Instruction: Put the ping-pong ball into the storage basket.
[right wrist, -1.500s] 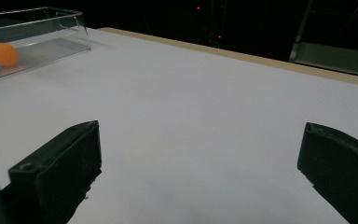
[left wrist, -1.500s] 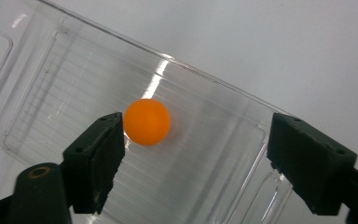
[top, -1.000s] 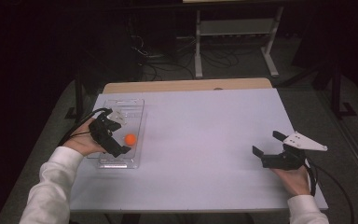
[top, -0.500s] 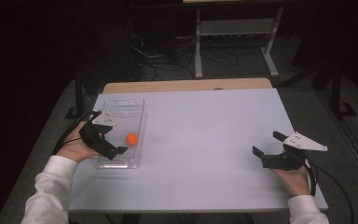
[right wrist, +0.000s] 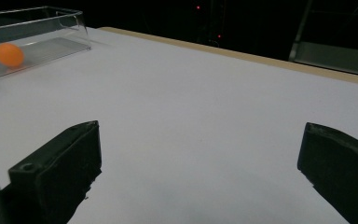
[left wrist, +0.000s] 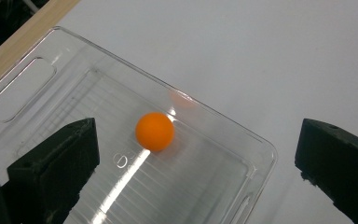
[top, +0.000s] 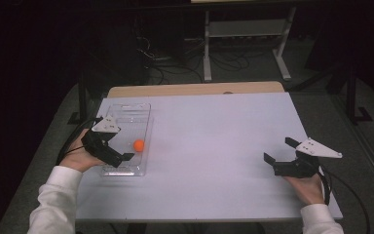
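Observation:
An orange ball (top: 139, 145) lies loose on the floor of a clear plastic tray (top: 137, 108) at the table's left side. My left gripper (top: 118, 149) hovers over the tray's near left part, open, with its jaws pointing toward the ball and a small gap between them and it. In the left gripper view the ball (left wrist: 154, 131) sits ahead of the wide-apart jaws of that gripper (left wrist: 196, 158), inside the tray (left wrist: 223, 122). My right gripper (top: 278, 150) stands open near the table's right front, holding nothing. Its own view shows the right gripper (right wrist: 198, 163) over bare table, with the ball (right wrist: 8, 54) far off at the left.
The white table top (top: 214, 146) ends in a wooden strip (top: 195, 89) at the far edge. A metal stand (top: 243, 29) and cables stand on the dark floor behind. The tray's end wall (right wrist: 70, 18) rises at the far left of the right gripper view.
My left gripper has drawn back to the left and toward me, away from the ball, which stays in the tray. The right gripper has not moved.

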